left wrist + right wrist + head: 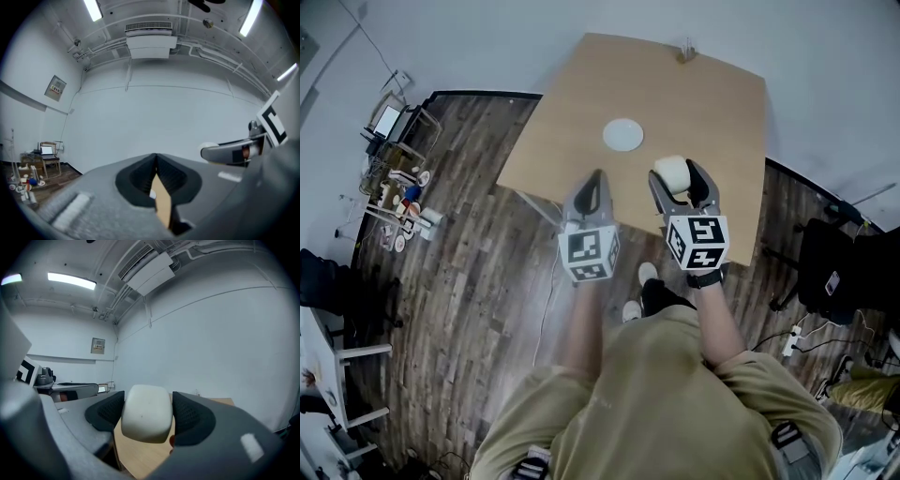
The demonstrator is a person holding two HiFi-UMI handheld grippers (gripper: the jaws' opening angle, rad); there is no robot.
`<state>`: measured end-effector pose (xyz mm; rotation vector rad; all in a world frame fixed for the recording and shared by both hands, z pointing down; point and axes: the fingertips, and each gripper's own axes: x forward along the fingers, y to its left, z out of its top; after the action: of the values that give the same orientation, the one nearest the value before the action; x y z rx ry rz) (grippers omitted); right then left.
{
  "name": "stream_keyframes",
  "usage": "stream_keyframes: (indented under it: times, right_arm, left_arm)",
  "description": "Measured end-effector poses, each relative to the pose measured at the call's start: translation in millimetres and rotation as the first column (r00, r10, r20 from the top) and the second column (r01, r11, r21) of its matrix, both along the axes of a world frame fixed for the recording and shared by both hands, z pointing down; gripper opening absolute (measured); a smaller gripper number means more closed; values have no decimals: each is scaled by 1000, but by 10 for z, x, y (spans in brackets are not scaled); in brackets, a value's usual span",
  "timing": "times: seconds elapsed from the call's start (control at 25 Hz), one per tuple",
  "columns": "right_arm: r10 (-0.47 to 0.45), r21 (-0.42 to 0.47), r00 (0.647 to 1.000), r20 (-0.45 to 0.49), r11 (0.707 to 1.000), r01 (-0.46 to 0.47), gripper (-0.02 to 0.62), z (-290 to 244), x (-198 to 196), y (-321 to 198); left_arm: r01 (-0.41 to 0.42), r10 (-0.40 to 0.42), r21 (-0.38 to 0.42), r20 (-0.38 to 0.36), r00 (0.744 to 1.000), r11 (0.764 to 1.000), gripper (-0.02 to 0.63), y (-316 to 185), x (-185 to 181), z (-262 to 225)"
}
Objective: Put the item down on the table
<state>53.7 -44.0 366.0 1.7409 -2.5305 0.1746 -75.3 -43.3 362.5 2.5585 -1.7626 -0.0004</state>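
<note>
the right tongs [679, 174] are clamped on the pale rounded item [146, 414], which hangs between their pads above the near edge of the desk [703, 103], the left tongs [593, 184] alongside closed tight and empty; the set-down seems unstarted, so next comes lowering it to rest, then releasing.

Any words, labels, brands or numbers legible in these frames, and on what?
No text can be read.
Print on the wall plaque: too small and blurred.
On the left marker cube and right marker cube: square patterns only, no letters.
On the white item: no print visible.
</note>
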Motion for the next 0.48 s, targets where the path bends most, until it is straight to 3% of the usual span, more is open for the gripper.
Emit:
stream_keyframes:
  times: [0.32,0.48]
  right_arm:
    - [-20,-13,998,56,1000,21,324,43,-49,-1072]
    - [-53,26,996,66,998,51,324,-155,-107,-1646]
  left_arm:
    - [18,-18,-29,-6,1000,999,3,-938,-38,19]
    - [32,-33,-14,-14,999,999,3,-1496,-19,-134]
